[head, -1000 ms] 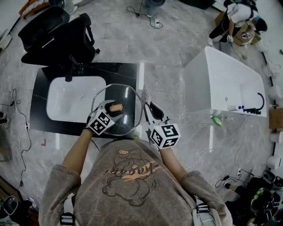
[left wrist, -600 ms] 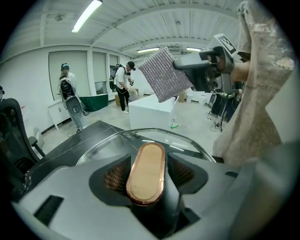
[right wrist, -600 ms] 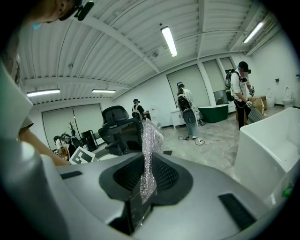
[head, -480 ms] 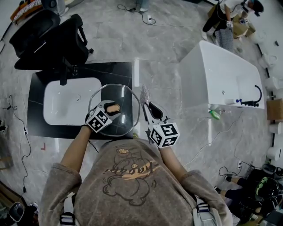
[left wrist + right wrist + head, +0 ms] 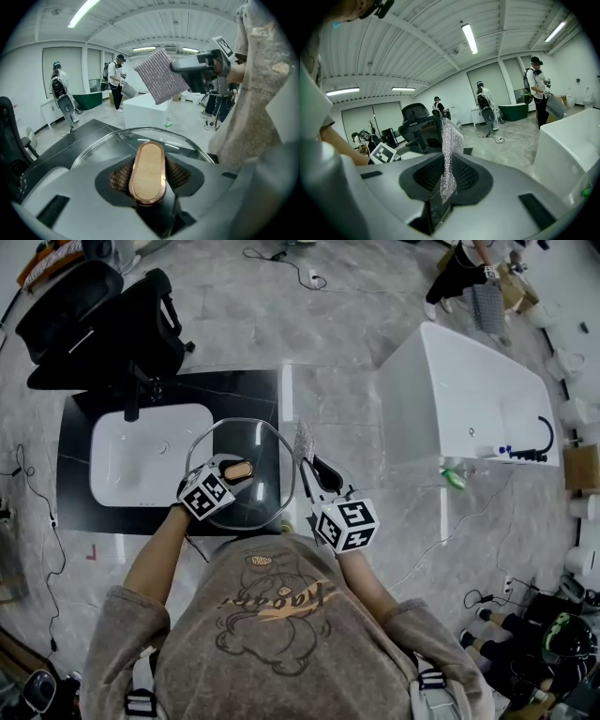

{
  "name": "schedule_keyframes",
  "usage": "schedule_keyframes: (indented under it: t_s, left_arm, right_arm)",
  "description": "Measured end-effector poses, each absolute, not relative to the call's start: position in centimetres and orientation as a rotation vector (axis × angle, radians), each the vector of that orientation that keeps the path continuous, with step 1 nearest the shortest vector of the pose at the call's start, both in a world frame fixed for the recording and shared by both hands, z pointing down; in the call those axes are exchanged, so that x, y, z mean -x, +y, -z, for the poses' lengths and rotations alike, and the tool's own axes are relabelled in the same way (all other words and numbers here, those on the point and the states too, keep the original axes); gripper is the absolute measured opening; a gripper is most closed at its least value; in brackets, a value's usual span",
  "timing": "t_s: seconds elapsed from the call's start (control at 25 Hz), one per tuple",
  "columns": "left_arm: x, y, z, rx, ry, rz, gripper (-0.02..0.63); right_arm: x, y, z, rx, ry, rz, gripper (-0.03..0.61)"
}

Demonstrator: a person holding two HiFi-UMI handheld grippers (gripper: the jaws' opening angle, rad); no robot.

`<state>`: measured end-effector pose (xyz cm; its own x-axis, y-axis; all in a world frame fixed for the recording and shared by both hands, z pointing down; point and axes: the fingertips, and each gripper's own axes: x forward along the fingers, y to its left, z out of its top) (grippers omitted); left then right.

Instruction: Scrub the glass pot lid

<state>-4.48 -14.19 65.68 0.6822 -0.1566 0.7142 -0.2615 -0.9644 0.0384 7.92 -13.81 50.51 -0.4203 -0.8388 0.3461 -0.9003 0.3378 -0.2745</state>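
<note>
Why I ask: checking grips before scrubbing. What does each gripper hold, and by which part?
Left gripper, whose jaws have just been closing: the lid, by its handle. Right gripper: the scouring cloth, pinched by one edge.

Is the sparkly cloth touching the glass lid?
Apart. The left gripper view shows the sparkly cloth held up in the air, with a clear gap between its bottom edge and the glass lid below.

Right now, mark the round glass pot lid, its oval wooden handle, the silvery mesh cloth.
Round glass pot lid (image 5: 267,451): head view, bare glass.
Oval wooden handle (image 5: 147,171): left gripper view, top face.
Silvery mesh cloth (image 5: 452,140): right gripper view, upper part.
</note>
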Motion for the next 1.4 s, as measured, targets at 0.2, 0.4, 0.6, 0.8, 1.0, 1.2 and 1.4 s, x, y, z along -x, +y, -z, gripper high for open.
schedule_keyframes:
  t_s: [0.2, 0.4, 0.6, 0.8, 1.0, 1.2, 1.4]
  left_arm:
    - [5.0, -13.7, -64.2, -2.754, -0.350, -1.115, 0.183]
    - [5.3, -13.9, -60.9, -2.768, -0.383, -1.050, 0.183]
    - [5.5, -15.1, -56.3, -2.722, -0.494, -0.799, 0.183]
    - [6.4, -17.0, -51.6, -2.580, -0.606, -0.402, 0.183]
    - [7.0, -17.9, -48.2, -2.372, -0.591, -0.011, 0.183]
    - [7.2, -18.3, -46.6, -2.077, -0.502, 0.365, 0.183]
    - [6.6, -17.9, -45.9, -2.007, -0.464, 0.476, 0.183]
  right_arm:
    - [-8.5, -14.0, -50.5, -1.602, -2.445, -0.640, 0.069]
    - [-8.6, -14.8, -49.9, -1.591, -2.472, -0.627, 0.069]
    - [-9.8, -16.0, -47.3, -1.620, -2.507, -0.547, 0.069]
    - [-11.9, -17.1, -44.4, -1.688, -2.532, -0.499, 0.069]
    - [-11.2, -16.8, -44.2, -1.632, -2.566, -0.509, 0.069]
    - [-8.7, -16.0, -44.1, -1.487, -2.657, -0.518, 0.069]
    - [-4.8, -15.3, -40.8, -1.273, -2.838, -0.481, 0.069]
